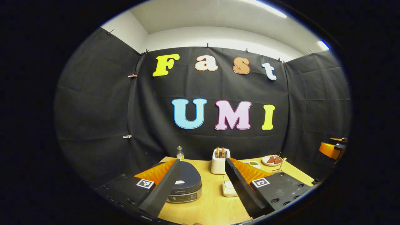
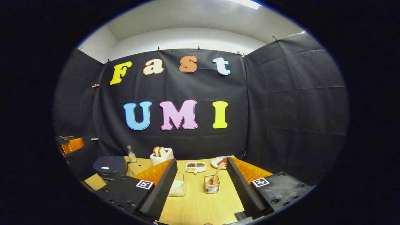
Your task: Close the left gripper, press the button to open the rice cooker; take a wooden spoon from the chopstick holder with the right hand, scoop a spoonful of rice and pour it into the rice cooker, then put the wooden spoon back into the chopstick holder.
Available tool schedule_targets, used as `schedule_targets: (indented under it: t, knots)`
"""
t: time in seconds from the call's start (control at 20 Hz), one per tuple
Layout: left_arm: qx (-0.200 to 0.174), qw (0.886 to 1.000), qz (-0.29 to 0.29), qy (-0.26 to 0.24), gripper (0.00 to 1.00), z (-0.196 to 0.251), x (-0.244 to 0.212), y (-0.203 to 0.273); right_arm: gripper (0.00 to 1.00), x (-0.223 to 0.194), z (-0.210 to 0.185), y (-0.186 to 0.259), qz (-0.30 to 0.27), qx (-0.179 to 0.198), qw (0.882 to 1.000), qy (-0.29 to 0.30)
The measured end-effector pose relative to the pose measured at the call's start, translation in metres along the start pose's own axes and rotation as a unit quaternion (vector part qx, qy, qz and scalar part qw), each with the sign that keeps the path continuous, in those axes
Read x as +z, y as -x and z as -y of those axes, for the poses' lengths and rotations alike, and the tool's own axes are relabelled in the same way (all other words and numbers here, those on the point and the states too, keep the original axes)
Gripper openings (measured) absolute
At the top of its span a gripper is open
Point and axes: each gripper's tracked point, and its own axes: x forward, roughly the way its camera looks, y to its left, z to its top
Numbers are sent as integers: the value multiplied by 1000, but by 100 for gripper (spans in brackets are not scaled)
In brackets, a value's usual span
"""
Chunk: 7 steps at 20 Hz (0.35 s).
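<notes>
Two claws are mine, one in each hand, and both stand spread wide with nothing between the fingers. In the left gripper view my left claw (image 1: 202, 164) hangs above the near edge of the wooden table (image 1: 209, 203). The rice cooker (image 1: 187, 184) sits at about 7 o'clock from the toaster (image 1: 219, 161), lid down, its control panel facing me. My left finger (image 1: 162, 187) crosses its left side and cuts off part of the lid. A small word is printed on the cooker's front, too blurred for me to read.

In the right gripper view my right claw (image 2: 202, 165) frames the wire chopstick holder (image 2: 211, 185), which stands on the table (image 2: 200, 206) between my fingers. The wooden spoon (image 2: 216, 175) rests in it, bowl end down in the basket, handle leaning up toward 1 o'clock. Its long axis is tilted, not upright. The wire hides the bowl in part.

At 11 o'clock from the holder lies a white divided dish (image 2: 195, 167) with dark and greenish grains; I cannot tell which is rice. A white slab (image 2: 178, 187) is half hidden behind my left finger. The rice cooker (image 2: 111, 167) sits far off at 9 o'clock, beside a small bottle (image 2: 131, 154). Beyond it my other claw (image 2: 70, 144) shows at the edge, cut off.
</notes>
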Motion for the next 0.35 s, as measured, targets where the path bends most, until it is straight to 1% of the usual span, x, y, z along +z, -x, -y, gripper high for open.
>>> schedule_targets:
  t: [0.25, 0.35]
  knots:
    - [-12, 1000, 5, 18, 98, 1, 3, -9, 98, 13, 4, -10, 7, -17, 1000, -4]
    - [-11, 1000, -6, 20, 98, 2, -3, -14, 98, 16, 1, -18, 11, -16, 1000, 1]
